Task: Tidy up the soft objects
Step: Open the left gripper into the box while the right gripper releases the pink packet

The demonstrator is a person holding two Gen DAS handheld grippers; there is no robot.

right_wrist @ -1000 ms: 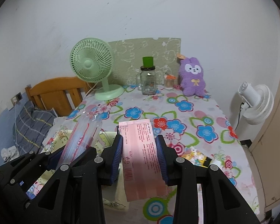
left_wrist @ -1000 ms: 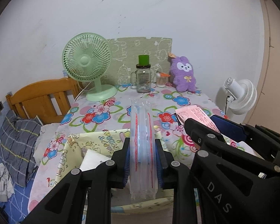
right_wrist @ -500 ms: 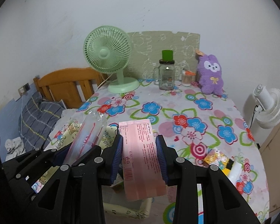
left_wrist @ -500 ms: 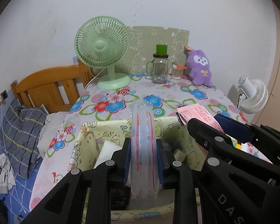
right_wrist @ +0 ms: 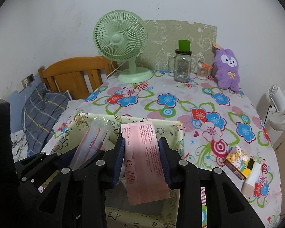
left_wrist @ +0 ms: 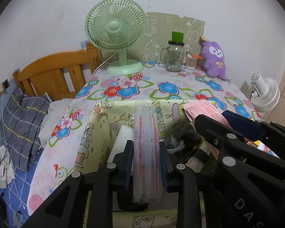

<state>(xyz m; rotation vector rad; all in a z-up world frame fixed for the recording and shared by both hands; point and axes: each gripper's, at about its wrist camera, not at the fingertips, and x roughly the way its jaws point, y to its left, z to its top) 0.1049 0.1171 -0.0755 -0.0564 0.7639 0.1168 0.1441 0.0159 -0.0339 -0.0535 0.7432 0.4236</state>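
A: We have the clear packet (left_wrist: 146, 152) pinched in our left gripper (left_wrist: 146, 159), the pink packet (right_wrist: 144, 157) clamped in the right gripper (right_wrist: 142, 159).

B: Both hover over the fabric bin (left_wrist: 104, 125) at six o'clock; next we lower and release.

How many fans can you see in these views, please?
2: a green desk fan at the table's far left by the wall, and a white fan off the table's right edge. Others may be hidden.

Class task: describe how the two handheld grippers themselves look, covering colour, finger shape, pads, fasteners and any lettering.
Both the left gripper and right gripper are matte black plastic, with angular, open-framed fingers, blue ribbed pads inside the tips, and round silver fasteners. One body bears pale "DAS" lettering. No hands, sleeves or cables show.
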